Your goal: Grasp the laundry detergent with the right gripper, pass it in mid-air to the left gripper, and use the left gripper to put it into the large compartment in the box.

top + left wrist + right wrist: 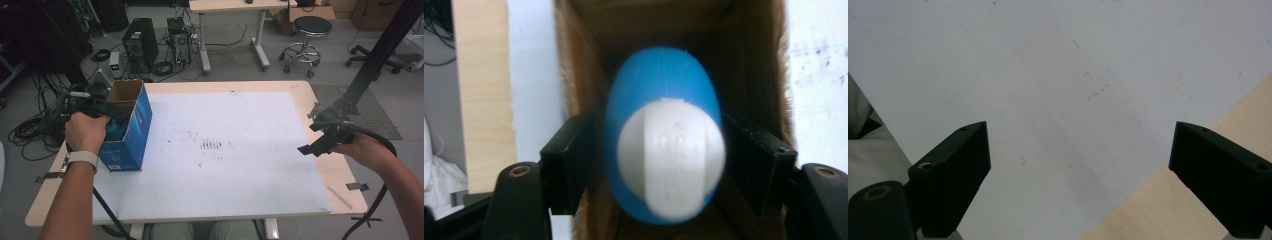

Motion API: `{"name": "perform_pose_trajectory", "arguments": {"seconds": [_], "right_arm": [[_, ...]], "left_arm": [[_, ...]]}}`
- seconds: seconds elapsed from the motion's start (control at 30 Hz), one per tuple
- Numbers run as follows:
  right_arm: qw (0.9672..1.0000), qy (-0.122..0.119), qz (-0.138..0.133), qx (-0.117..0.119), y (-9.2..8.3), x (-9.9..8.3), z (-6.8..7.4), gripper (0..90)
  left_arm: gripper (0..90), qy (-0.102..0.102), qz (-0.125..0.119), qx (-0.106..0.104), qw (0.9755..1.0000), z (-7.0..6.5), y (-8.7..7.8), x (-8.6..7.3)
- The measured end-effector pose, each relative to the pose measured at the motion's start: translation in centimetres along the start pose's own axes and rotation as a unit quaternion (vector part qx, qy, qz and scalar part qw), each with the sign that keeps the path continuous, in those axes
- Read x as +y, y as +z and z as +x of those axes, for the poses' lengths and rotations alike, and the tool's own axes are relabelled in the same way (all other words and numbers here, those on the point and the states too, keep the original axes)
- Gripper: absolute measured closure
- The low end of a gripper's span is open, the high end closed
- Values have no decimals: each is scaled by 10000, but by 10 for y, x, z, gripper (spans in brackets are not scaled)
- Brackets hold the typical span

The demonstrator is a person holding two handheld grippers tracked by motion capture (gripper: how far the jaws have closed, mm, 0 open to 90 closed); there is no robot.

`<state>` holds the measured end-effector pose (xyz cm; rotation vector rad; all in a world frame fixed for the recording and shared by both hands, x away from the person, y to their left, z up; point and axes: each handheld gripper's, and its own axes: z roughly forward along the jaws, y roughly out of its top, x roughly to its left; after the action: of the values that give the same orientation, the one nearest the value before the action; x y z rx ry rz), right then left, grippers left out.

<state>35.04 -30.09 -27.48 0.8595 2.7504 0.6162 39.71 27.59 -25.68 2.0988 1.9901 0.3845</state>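
A blue cardboard box (134,131) stands open-topped at the left edge of the white mat. My left gripper (118,118) reaches down into its mouth. In the left gripper view a blue bottle (663,87) with a white cap (671,162) hangs blurred between the jaws of the left gripper (659,150), inside the brown box walls (751,70). A thin gap shows at the left pad, so the pads do not press on it. My right gripper (307,131) hovers open over the mat's right edge, and the right gripper (1078,150) has nothing between its jaws.
The white mat (225,165) covers most of the wooden table (332,175). Tape strips lie at the table's right front (357,186) and left edge (47,177). Beyond the table stand a computer tower (140,42), cables, a stool (307,37) and another desk.
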Motion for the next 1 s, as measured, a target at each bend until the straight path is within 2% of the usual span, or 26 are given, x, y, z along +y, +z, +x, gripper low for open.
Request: {"name": "perform_pose_trajectory", "arguments": {"seconds": [0.17,0.23,0.33,0.43,0.57,0.7,0.87,1.0], "right_arm": [[10000,-13,-13,-5,-2,1,2,94],[10000,-24,-18,-16,-4,1,3,94],[10000,-29,-47,-31,-7,1,4,95],[10000,-37,-66,-37,-9,2,5,95],[10000,-50,-77,-39,-11,2,6,95],[9999,-48,-78,-44,-12,2,7,95],[9999,-71,-79,-47,-13,4,9,95],[9999,-80,-70,-50,-14,4,9,95]], "left_arm": [[300,-75,-252,27,9996,3,-23,0],[283,-28,-331,34,9994,2,-32,0],[265,83,-394,17,9992,-1,-45,1],[212,214,-301,-16,9993,-6,-54,1],[206,394,-395,-123,9984,-12,-68,-1],[197,559,-491,-139,9971,-19,-80,-3],[166,762,-528,-277,9953,-31,-92,-4],[139,1003,-482,-393,9930,-42,-100,-4]]}}
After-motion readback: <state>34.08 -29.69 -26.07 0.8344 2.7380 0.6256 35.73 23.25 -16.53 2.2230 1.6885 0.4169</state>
